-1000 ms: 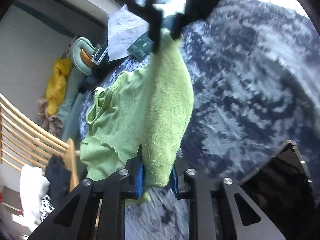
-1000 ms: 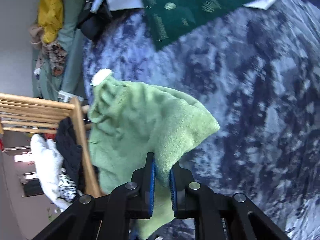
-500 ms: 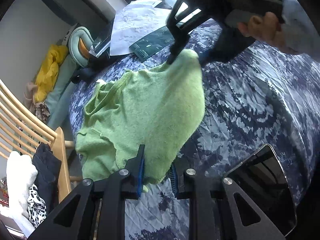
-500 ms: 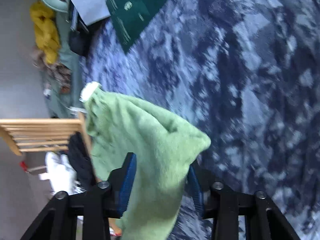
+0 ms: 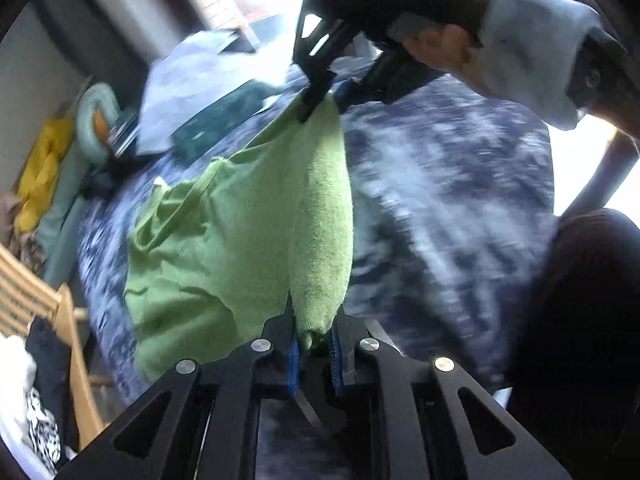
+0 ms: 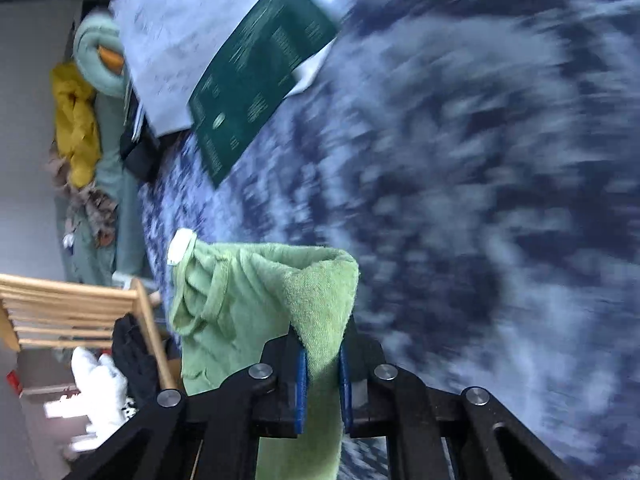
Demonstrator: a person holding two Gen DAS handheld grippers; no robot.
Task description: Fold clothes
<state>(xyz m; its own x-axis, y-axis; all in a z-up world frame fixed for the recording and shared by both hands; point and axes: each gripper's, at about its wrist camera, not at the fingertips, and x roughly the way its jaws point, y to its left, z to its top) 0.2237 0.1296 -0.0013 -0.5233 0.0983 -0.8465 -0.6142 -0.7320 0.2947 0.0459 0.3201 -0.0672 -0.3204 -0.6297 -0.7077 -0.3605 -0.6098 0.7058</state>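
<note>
From the left wrist camera, the left gripper (image 5: 314, 350) is clamped on a bunched corner of the green garment (image 5: 240, 248). Its jaws have just been closing, and the terry cloth sits pinched between the blue pads (image 5: 294, 364). The garment stretches away from this corner toward the far side, where the right gripper (image 5: 324, 98) pinches its opposite end. A person's hand (image 5: 444, 56) with a pale blue cuff (image 5: 532, 68) holds that gripper at the top right. The fabric hangs between the two grips above the blue patterned bedspread (image 5: 440, 208), its loose body sagging down to the left, with a neckline and a small white label visible. On the far left lie white paper sheets (image 5: 180, 92) and a dark green booklet (image 5: 216, 124). A yellow cloth (image 5: 44, 168) lies at the left edge, and a wooden rack (image 5: 44, 304) stands at the near left.

From the right wrist camera, the right gripper (image 6: 322, 380) is closed on a fold of the green garment (image 6: 248, 304). Its jaws have also just been closing, with cloth between the pads (image 6: 301, 388). The garment spreads left from the grip, a white label (image 6: 181, 246) at its far left corner. The blurred bedspread (image 6: 480, 200) fills the right. The green booklet (image 6: 260, 68) overlaps the paper sheets (image 6: 168, 48) at the far left, and the wooden rack (image 6: 72, 312) with dark and white clothes is at the near left.
</note>
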